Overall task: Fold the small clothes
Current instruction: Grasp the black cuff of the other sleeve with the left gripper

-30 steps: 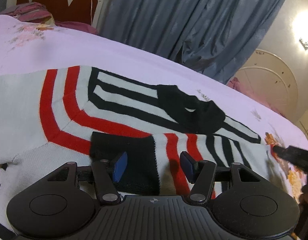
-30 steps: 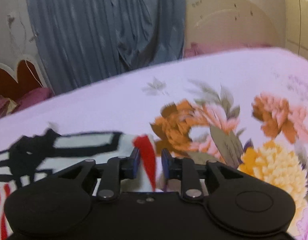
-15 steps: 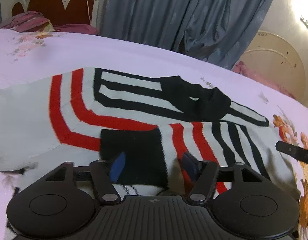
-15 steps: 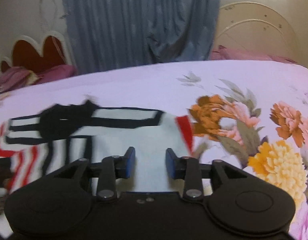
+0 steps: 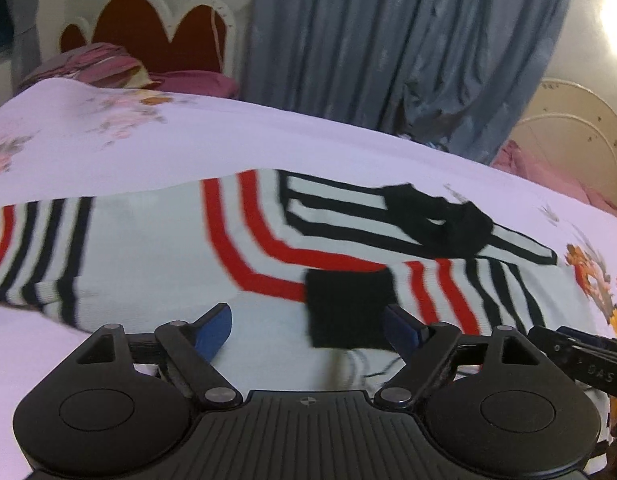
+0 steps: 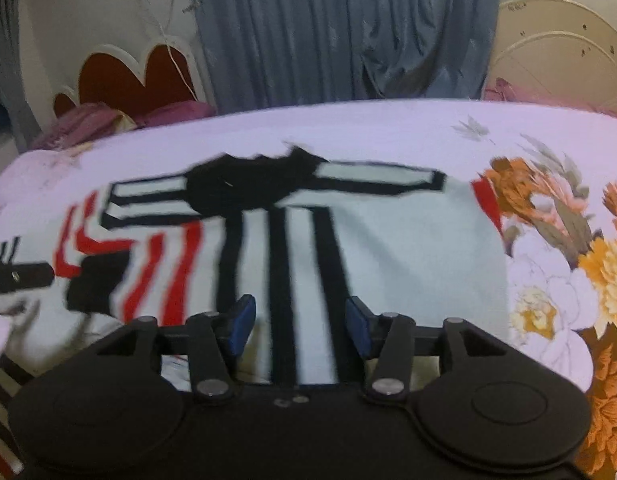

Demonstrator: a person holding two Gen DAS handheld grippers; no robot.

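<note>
left wrist cam: close above bed (image 5: 268, 148), angled down toward curtain (image 5: 388, 40) and headboard (image 5: 148, 28) | right wrist cam: close above bed's floral edge, same facing | shared: striped sweater (image 5: 156, 240) (image 6: 408, 248), curtain, headboard; each view catches the other gripper's tip at its side edge

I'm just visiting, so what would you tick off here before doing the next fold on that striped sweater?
1. Left gripper has let go: ok. Its jaws are opening and pinch no cloth.
2. Right gripper has let go: ok. Jaws opening, with the striped sweater below them, not pinched.
3. Black cuff of the folded sleeve lies on the body: ok.
4. Sweater lies flat on the floral bedsheet: ok in the part that shows; its near edge is hidden behind the grippers.
5. Black collar is smooth: not ok, it looks bunched.
6. Next edge to grasp is visible: cannot tell.
</note>
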